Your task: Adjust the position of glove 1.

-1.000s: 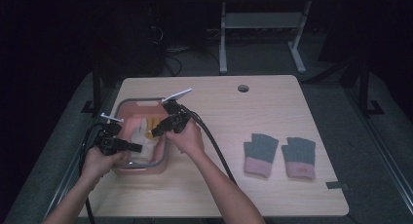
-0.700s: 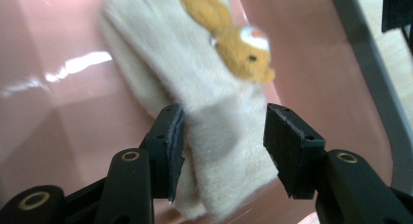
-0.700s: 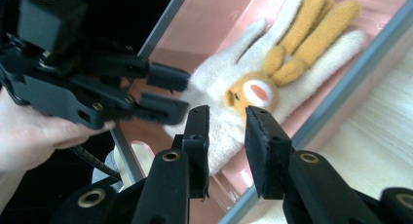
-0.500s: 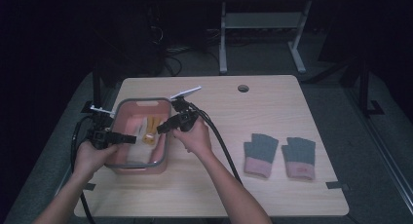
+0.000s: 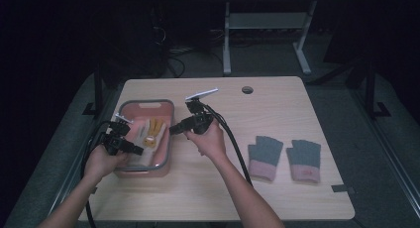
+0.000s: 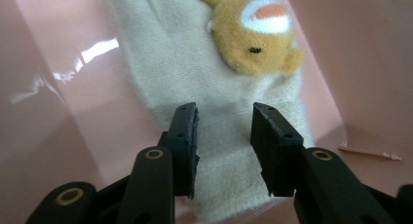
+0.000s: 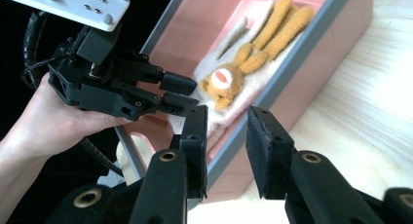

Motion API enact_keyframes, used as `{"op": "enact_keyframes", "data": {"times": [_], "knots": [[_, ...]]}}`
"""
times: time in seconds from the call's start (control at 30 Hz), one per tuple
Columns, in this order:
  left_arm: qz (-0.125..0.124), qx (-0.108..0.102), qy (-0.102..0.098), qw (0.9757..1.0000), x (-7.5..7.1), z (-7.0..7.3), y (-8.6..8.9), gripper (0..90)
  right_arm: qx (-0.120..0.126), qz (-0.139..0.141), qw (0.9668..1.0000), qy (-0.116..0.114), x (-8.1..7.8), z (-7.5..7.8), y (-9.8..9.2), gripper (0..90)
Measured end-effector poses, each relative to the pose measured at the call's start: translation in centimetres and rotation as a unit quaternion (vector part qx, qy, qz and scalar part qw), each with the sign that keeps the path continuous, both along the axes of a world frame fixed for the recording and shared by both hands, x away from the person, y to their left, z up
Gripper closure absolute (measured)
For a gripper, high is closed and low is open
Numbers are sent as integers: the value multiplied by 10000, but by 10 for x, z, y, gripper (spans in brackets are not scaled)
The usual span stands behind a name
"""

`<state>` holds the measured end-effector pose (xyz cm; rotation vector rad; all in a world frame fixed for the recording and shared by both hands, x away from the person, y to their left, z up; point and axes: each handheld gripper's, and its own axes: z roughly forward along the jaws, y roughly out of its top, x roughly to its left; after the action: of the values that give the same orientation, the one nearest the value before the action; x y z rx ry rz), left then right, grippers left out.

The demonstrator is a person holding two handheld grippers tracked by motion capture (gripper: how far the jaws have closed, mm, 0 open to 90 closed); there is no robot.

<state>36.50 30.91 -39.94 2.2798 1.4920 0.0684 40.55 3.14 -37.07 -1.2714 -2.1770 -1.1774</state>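
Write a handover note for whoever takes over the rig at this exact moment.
Left gripper: jaws parted over the cuff of the cream glove, nothing clamped.
Right gripper: open, empty, beside the pink bin rim.
The cream glove with its bear patch lies flat in the bin. A grey pair of gloves lies on the table.
Done: nothing lifted out yet.
Left: probably grip the glove and lift it out.

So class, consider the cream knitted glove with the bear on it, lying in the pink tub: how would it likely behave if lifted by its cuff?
The cream glove looks like soft knit lying flat in the pink tub, so it would probably droop limply. It likely weighs little. The plush bear on it may pull that end downward. Its fuzzy surface should grip well rather than slip.
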Motion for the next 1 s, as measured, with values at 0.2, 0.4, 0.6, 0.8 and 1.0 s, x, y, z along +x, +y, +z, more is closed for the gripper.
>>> {"op": "enact_keyframes", "data": {"times": [0.2, 0.4, 0.6, 0.8, 1.0], "knots": [[29, -195, -174, 9997, -2, 13, 1, 598, -5, -38, 10000, 19, -1, -2, -7, 678], [-86, -450, -337, 9984, -4, 27, -2, 578, 86, -100, 9999, 18, -3, 0, -16, 651], [-264, -683, -465, 9962, -6, 40, -14, 525, 60, -166, 9998, -44, -4, -1, -30, 628], [-428, -804, -612, 9940, -8, 48, -29, 483, 10, -227, 9997, -124, -5, -1, -42, 598], [-540, -944, -638, 9920, -8, 53, -44, 452, 25, -259, 9995, -159, -7, -3, -53, 558]]}}
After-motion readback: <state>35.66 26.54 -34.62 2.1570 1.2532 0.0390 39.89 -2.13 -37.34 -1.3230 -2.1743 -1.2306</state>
